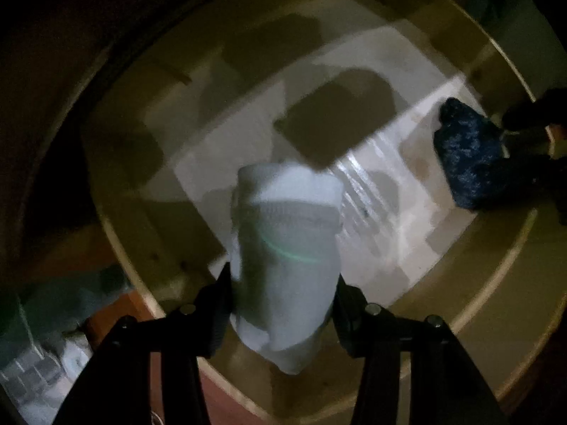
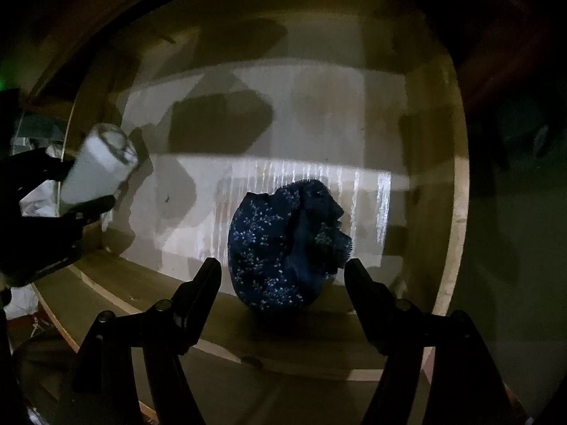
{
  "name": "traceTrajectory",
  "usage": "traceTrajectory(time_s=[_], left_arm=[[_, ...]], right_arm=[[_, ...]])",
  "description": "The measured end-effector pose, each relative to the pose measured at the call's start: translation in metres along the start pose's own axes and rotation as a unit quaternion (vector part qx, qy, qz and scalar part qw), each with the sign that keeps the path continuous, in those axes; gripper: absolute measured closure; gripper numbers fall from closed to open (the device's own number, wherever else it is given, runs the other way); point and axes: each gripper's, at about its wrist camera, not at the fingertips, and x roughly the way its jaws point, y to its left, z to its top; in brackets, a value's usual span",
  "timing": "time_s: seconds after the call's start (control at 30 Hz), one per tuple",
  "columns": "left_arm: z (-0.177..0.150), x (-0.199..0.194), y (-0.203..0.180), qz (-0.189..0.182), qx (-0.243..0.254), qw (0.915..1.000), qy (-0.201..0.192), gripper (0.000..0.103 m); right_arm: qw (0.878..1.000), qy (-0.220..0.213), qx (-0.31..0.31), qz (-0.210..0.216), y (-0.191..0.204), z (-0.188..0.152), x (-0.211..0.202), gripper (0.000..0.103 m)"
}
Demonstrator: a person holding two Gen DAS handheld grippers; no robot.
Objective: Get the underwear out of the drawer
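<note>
My left gripper (image 1: 281,283) is shut on a rolled white garment (image 1: 287,248) and holds it over the open wooden drawer (image 1: 141,212). The same roll (image 2: 99,170) shows at the left of the right wrist view, lifted above the drawer's left wall. A crumpled dark blue underwear with small white flowers (image 2: 287,244) lies on the drawer's pale bottom near the front wall; it also shows at the right of the left wrist view (image 1: 467,156). My right gripper (image 2: 283,269) is open, its two fingers on either side of the blue underwear, apart from it.
The drawer has light wooden walls (image 2: 457,212) and a pale, glossy bottom (image 2: 319,124) with dark shadows across it. Light-coloured clutter (image 1: 42,364) lies outside the drawer at the lower left. The surroundings are dark.
</note>
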Motion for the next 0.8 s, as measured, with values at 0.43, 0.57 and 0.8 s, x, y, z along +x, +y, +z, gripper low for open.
traceTrajectory(time_s=[0.43, 0.57, 0.8], left_arm=[[-0.059, -0.064, -0.003, -0.027, -0.139, 0.9844, -0.105, 0.053], [-0.058, -0.088, -0.004, -0.010, -0.156, 0.9796, -0.127, 0.053], [-0.069, -0.102, 0.004, -0.024, -0.202, 0.9685, -0.143, 0.053]], right_arm=[[0.990, 0.096, -0.088, -0.058, 0.042, 0.031, 0.023, 0.017], [0.978, 0.118, -0.140, -0.104, 0.061, 0.042, 0.040, 0.015], [0.970, 0.165, -0.143, -0.108, 0.056, 0.054, 0.061, 0.015]])
